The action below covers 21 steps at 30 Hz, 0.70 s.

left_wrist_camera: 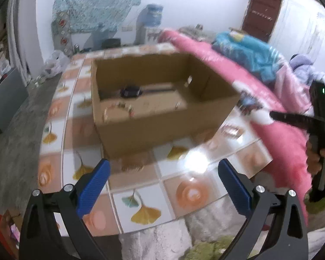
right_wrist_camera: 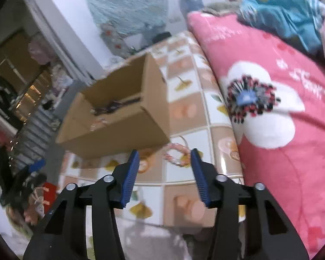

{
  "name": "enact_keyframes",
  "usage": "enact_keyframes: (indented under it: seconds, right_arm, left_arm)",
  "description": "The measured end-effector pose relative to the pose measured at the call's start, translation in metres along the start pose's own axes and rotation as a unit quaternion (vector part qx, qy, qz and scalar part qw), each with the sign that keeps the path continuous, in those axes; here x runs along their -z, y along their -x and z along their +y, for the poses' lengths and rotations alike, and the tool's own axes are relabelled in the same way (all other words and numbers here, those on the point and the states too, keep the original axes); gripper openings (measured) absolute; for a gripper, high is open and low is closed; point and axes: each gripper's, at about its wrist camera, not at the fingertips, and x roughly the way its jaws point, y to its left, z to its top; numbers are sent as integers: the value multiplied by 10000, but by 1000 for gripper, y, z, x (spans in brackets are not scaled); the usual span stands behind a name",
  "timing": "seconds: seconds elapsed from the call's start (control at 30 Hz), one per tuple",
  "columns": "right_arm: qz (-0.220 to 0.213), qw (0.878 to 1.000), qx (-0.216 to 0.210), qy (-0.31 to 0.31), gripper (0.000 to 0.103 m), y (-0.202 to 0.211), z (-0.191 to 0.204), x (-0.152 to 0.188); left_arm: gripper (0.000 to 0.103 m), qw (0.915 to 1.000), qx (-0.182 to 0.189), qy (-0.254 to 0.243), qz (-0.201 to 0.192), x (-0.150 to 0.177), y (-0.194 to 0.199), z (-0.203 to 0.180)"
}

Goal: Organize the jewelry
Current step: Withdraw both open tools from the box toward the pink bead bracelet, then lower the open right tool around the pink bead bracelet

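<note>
We judge the job partly done. Inside the open cardboard box [left_wrist_camera: 153,108], plain brown with raw-cut edges, lie a dark watch-like piece [left_wrist_camera: 131,91] and a small beaded piece [left_wrist_camera: 119,108], both blurred. Still out on the bench [left_wrist_camera: 140,195], just to the right of the box, lies a pink beaded bracelet [right_wrist_camera: 177,155], a ring of small round beads on the glossy leaf-printed tile pattern. Our right tool [right_wrist_camera: 165,159] hangs above the bracelet with its ribbed blue pads apart, empty. Our left tool [left_wrist_camera: 163,173] is spread wide on the near side of the box, also empty. To the right, a soft pink flowered quilt [right_wrist_camera: 281,151] borders the bench.
</note>
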Motion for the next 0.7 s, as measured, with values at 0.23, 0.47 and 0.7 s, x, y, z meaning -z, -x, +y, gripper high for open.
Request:
enact_keyframes:
  seconds: [0.23, 0.47, 0.7]
  right_arm:
    - [322, 9959, 644, 541, 28, -66, 2, -7]
    - [714, 9841, 1083, 1211, 10, -103, 16, 4]
    - [948, 9844, 780, 1264, 8, -106, 39, 26]
  left_arm:
    - [98, 9949, -677, -186, 727, 29, -77, 1]
    - [98, 9927, -652, -346, 954, 29, -111, -6]
    - [98, 9906, -721, -478, 1056, 26, -123, -2]
